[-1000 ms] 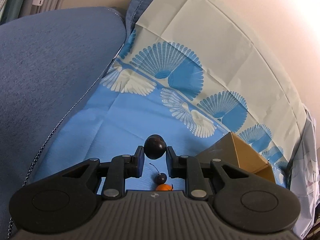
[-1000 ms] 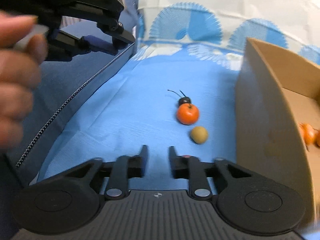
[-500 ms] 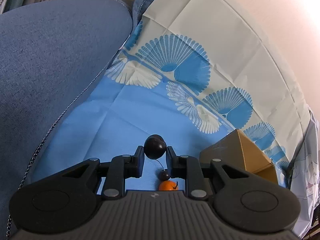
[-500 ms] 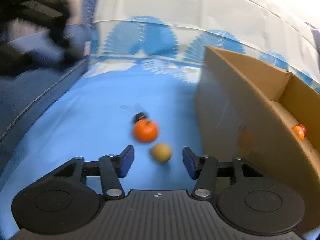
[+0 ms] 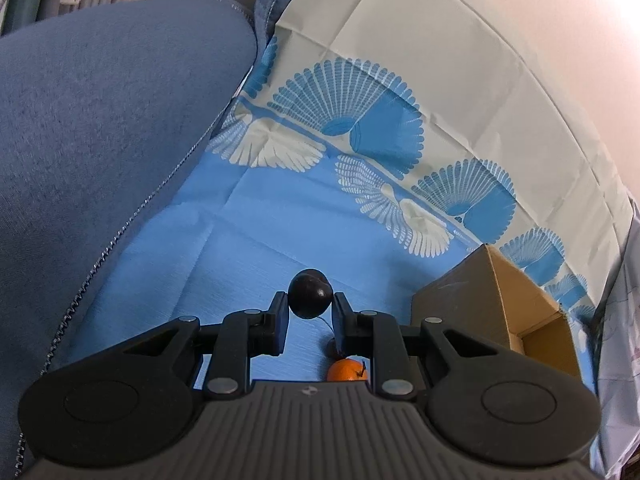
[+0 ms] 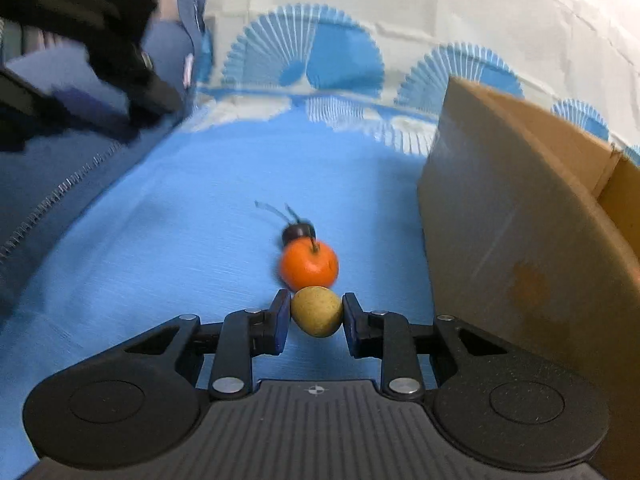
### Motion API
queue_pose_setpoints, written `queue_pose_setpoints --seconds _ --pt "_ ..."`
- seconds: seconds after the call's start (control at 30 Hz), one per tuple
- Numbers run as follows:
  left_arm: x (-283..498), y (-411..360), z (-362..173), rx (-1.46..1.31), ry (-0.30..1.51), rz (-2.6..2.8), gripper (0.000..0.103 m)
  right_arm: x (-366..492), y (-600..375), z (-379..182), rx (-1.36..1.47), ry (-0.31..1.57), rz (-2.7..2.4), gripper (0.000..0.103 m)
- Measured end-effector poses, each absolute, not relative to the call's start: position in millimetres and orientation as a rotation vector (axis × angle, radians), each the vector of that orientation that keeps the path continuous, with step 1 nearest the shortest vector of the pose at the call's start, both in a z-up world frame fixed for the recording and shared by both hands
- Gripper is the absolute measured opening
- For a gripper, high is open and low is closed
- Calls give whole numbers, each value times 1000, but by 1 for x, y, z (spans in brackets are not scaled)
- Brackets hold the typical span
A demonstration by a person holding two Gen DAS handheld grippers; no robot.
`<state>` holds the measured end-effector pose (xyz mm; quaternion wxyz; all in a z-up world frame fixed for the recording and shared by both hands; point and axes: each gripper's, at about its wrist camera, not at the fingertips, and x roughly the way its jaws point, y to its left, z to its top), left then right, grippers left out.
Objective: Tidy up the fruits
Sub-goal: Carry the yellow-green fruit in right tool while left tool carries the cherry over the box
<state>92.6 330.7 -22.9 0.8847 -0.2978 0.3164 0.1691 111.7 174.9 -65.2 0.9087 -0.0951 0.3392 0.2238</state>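
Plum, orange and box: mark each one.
Plum [image 5: 310,295]: left wrist view, middle of its dark skin.
Orange [image 6: 309,264]: right wrist view, centre of its front.
Box [image 6: 500,248]: right wrist view, its near outer wall.

From the left wrist, the orange is half hidden behind the claw body, and the cherry peeks out beside a finger. From the right wrist, the cherry and left claw are blurred; the box runs off the right edge.
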Motion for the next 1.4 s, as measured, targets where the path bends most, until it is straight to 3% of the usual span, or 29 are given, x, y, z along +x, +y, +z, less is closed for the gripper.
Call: queue_pose_setpoints --seconds 0.2,0.53,0.93,1.4 --pt "79 314 -6 -545 584 340 25 106 143 -8 -88 618 475 29" --pt "56 244 19 -313 501 273 25 95 19 95 6 271 531 29" --pt "83 189 4 -181 506 193 25 138 -134 86 -35 274 288 29" --pt "109 186 -15 -191 577 158 25 144 -185 66 -91 329 201 29"
